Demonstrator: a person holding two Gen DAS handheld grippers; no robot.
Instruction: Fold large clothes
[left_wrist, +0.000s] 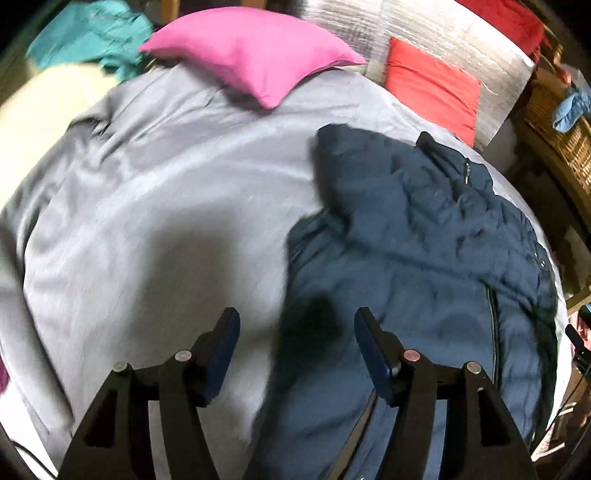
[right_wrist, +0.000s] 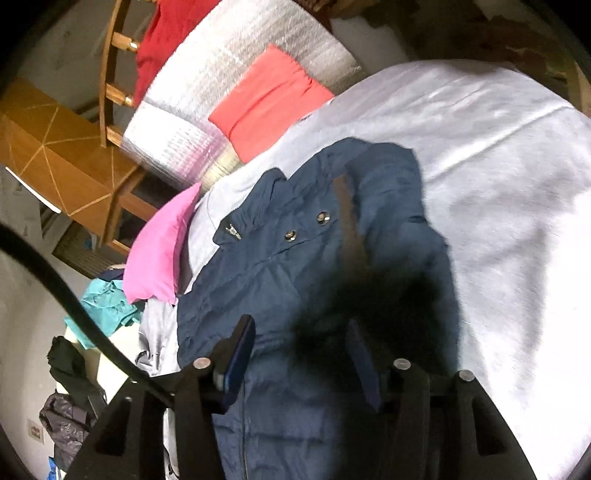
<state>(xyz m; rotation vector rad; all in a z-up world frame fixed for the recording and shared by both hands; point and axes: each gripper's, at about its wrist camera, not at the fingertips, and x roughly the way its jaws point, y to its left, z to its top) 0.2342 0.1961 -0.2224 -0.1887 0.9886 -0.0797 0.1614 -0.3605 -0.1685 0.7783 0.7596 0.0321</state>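
Note:
A navy blue padded jacket (left_wrist: 417, 240) lies crumpled on the grey bed sheet (left_wrist: 147, 206), on the right half of the left wrist view, with a zip down its front. My left gripper (left_wrist: 297, 325) is open and empty, above the jacket's left edge. In the right wrist view the jacket (right_wrist: 295, 258) fills the middle, with two snap buttons and a brown strip showing. My right gripper (right_wrist: 301, 336) is open and empty just above the jacket. The grey sheet (right_wrist: 498, 166) lies to its right.
A pink pillow (left_wrist: 255, 51) lies at the far end of the bed and also shows in the right wrist view (right_wrist: 162, 251). A red cushion (left_wrist: 432, 85) leans on a silver quilted roll (left_wrist: 461, 44). Teal clothes (left_wrist: 92, 33) lie at the far left. A wicker basket (left_wrist: 561, 140) stands at the right.

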